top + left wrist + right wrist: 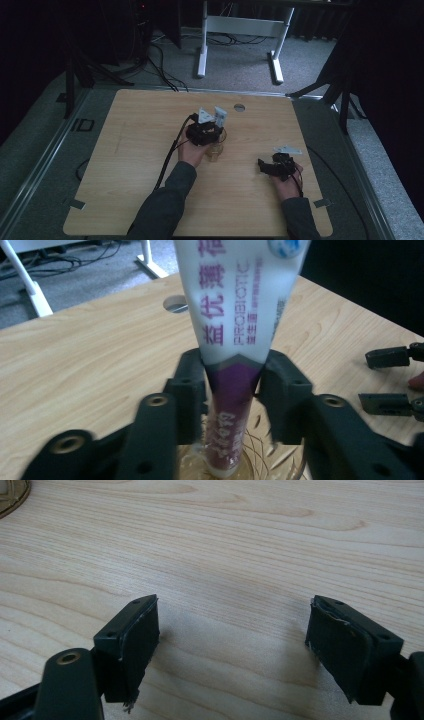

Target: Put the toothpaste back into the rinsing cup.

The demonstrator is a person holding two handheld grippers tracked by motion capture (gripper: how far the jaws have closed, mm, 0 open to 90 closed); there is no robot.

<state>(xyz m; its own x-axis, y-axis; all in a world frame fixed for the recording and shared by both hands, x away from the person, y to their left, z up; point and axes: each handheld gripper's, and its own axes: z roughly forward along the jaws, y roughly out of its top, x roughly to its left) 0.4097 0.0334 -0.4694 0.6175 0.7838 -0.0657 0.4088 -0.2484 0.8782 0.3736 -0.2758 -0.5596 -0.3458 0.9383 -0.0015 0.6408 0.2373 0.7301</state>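
left gripper view: left gripper point(232, 385) at frame center, jaws clamped on a white-and-purple tube point(235, 315) standing upright, its lower end inside a clear glass point(260, 452) at bottom center. high view: tube point(220, 116) and glass point(216, 150) at table point(125, 150) center; right gripper point(263, 166) at lower right, jaws spread wide, holding nothing.

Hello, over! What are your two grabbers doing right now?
Left gripper shut on toothpaste tube, cap down in glass cup. Right gripper open over bare table. Nothing blocking.
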